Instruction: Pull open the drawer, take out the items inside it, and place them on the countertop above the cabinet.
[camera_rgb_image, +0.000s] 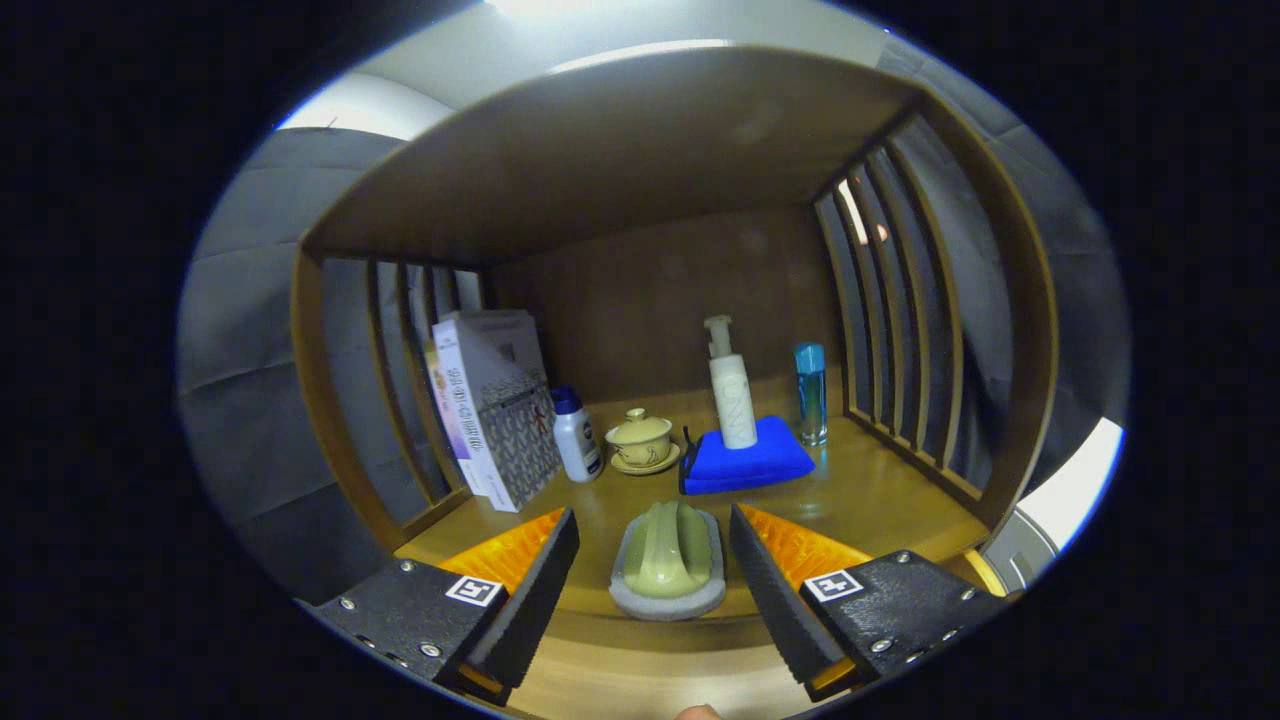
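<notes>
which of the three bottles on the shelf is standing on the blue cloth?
The white pump bottle: it stands on the folded blue cloth. The blue-capped white bottle and clear blue bottle stand on wood. Gripper open.

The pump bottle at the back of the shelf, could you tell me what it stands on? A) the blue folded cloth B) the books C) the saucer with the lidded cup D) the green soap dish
A: the pump bottle stands upright on the blue folded cloth, well beyond the open gripper, whose fingers flank the green soap dish.
</notes>
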